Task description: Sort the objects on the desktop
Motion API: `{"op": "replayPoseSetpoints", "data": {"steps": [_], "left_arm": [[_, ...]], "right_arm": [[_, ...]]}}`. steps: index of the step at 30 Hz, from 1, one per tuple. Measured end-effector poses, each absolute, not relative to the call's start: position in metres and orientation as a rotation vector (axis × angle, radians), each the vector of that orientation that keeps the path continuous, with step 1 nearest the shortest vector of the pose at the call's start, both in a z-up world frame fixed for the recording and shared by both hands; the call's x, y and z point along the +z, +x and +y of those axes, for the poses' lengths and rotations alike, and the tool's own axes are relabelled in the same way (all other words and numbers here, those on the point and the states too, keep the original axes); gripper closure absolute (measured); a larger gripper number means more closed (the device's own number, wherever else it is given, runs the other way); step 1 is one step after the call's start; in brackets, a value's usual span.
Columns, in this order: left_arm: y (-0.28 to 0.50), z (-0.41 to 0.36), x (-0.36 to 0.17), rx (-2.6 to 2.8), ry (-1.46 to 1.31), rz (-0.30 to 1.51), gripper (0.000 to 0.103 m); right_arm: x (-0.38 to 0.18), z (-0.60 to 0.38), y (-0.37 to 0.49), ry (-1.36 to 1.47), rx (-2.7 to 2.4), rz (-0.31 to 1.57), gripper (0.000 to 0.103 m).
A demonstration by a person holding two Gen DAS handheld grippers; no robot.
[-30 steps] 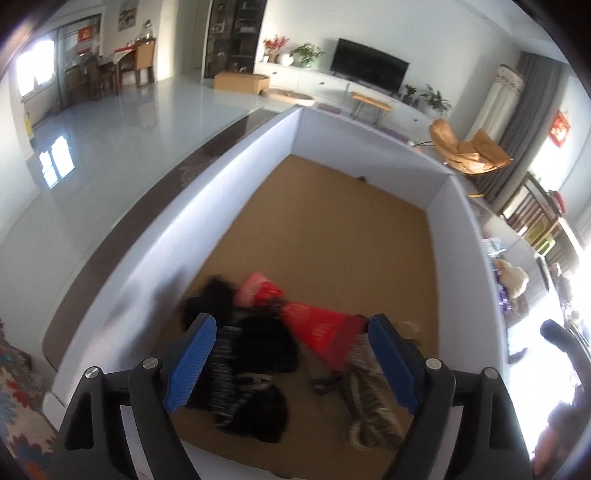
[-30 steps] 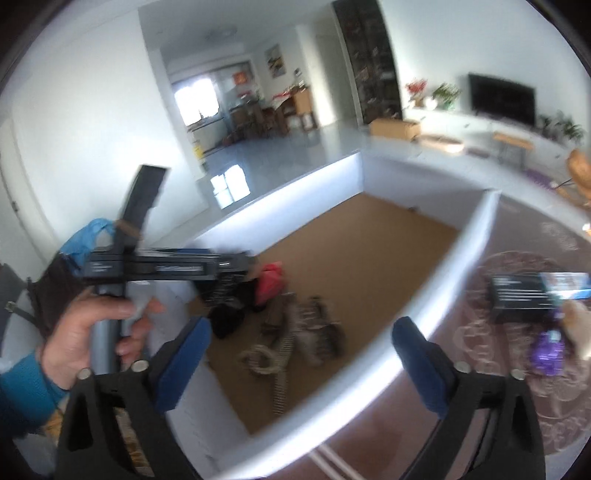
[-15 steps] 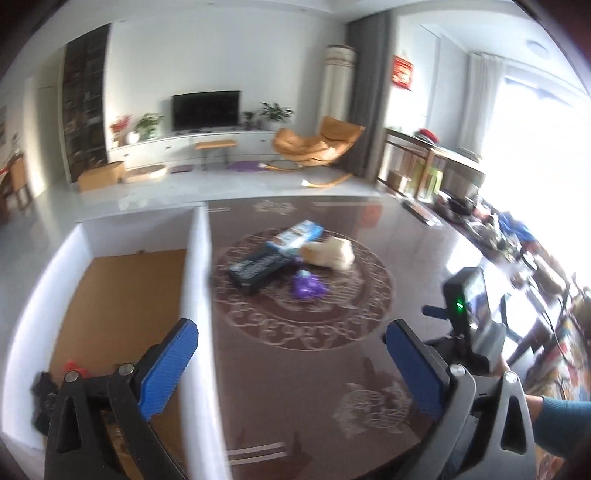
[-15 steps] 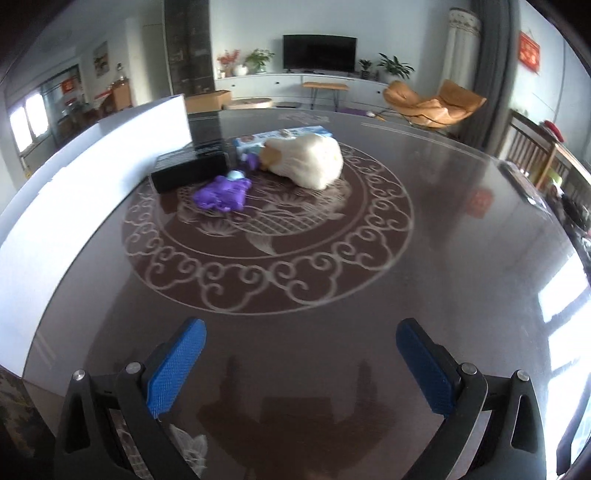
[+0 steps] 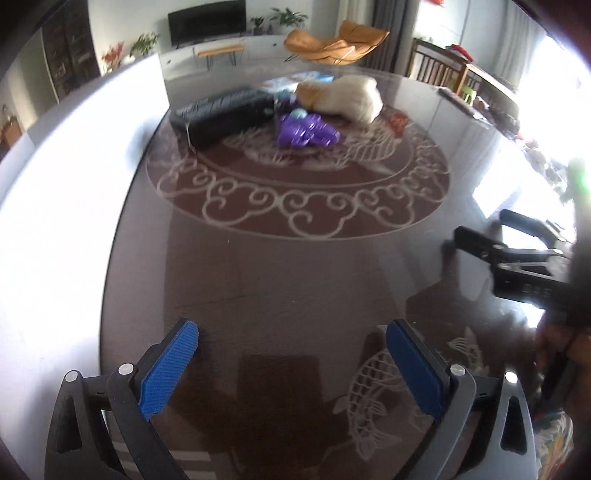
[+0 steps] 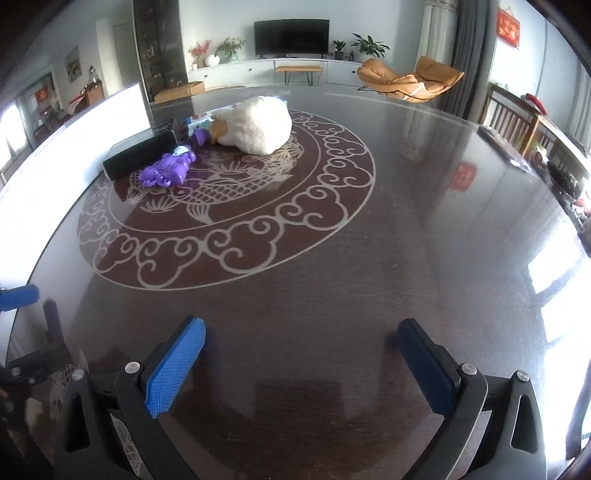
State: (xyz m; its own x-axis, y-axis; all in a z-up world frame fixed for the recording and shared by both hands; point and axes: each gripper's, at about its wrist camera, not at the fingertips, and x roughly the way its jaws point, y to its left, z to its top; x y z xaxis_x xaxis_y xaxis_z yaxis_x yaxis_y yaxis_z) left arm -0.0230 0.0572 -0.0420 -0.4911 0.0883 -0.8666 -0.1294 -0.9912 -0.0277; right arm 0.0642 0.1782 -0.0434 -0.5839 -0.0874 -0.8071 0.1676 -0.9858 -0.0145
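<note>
Reaching ahead, your left tongs (image 5: 290, 363) and right tongs (image 6: 301, 363) gape wide, empty; at eleven o'clock on the dark glossy surface (image 6: 388, 258) lies a light, rigid purple plastic toy (image 6: 168, 171); pinch its middle.

no legible text, red wall sign (image 6: 509, 23) characters unreadable
</note>
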Motion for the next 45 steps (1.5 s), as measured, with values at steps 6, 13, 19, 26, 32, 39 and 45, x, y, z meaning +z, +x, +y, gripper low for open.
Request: {"op": "replayPoseSetpoints", "data": {"steps": [6,13,19,26,32,39,45], "left_arm": [[-0.034,0.064,-0.045,2.641,-1.483,0.100,0.000],[-0.069,0.071,-0.046,2.610,-1.523,0.107,0.000],[-0.113,0.077,-0.037,2.526,-1.557,0.040,0.000],[-0.182,0.099,-0.032,2.535,-1.566,0.056,0.000],[-0.225,0.113,-0.047,2.602,-1.592,0.075,0.000],[-0.225,0.105,-0.046,2.674,-1.480,0.073,0.000],[-0.217,0.100,-0.046,2.670,-1.419,0.091,0.000]], "right_arm": [[-0.044,0.178,0.063,1.354,-2.670,0.130,0.000],[-0.044,0.178,0.063,1.354,-2.670,0.131,0.000],[-0.044,0.179,0.064,1.355,-2.670,0.133,0.000],[-0.043,0.179,0.064,1.355,-2.670,0.132,0.000],[-0.043,0.179,0.064,1.355,-2.669,0.133,0.000],[-0.044,0.179,0.063,1.355,-2.669,0.134,0.000],[-0.044,0.179,0.063,1.355,-2.669,0.134,0.000]]}}
